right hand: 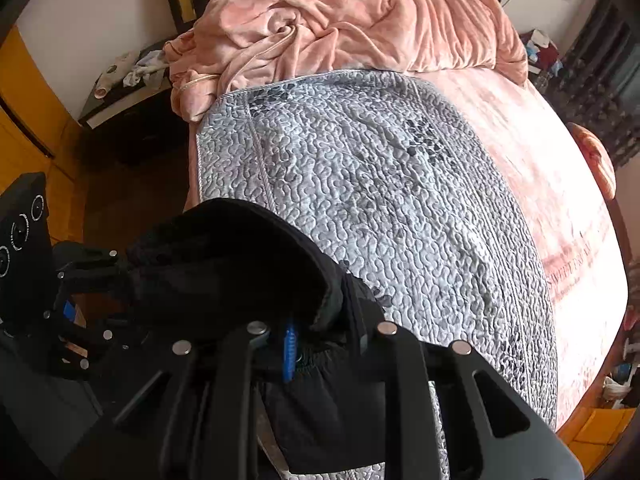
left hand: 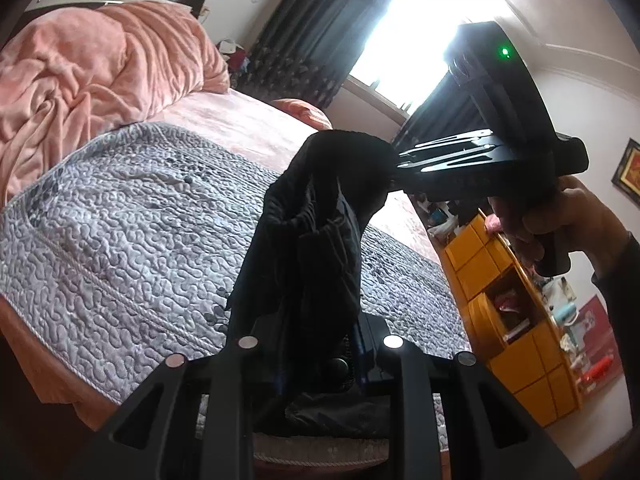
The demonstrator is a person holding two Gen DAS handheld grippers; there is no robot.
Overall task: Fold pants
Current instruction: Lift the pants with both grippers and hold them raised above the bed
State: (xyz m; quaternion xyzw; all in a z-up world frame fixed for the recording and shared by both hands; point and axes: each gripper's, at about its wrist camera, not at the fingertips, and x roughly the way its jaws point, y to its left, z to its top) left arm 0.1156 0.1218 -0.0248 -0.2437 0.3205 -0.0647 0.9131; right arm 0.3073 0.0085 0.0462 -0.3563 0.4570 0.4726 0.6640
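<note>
Black pants (left hand: pixel 316 232) hang bunched in the air above the grey quilted cover (left hand: pixel 120 220) of a bed. My left gripper (left hand: pixel 320 356) is shut on a lower fold of the cloth, close to the lens. From the right, held by a hand (left hand: pixel 560 216), my right gripper (left hand: pixel 396 162) is shut on the top of the pants. In the right wrist view the pants (right hand: pixel 224 264) bulge over my right gripper (right hand: pixel 320 336), which pinches the elastic waistband. My left gripper (right hand: pixel 116 276) clamps the same cloth from the left. The legs hang out of sight.
A crumpled pink blanket (right hand: pixel 340 16) is piled at the head of the bed, with pink sheet (right hand: pixel 560 200) along the far side. A dark nightstand (right hand: pixel 124 92) stands left of the bed, a yellow cabinet (left hand: pixel 504 300) to the right. Dark curtains (left hand: pixel 312 32) flank a bright window.
</note>
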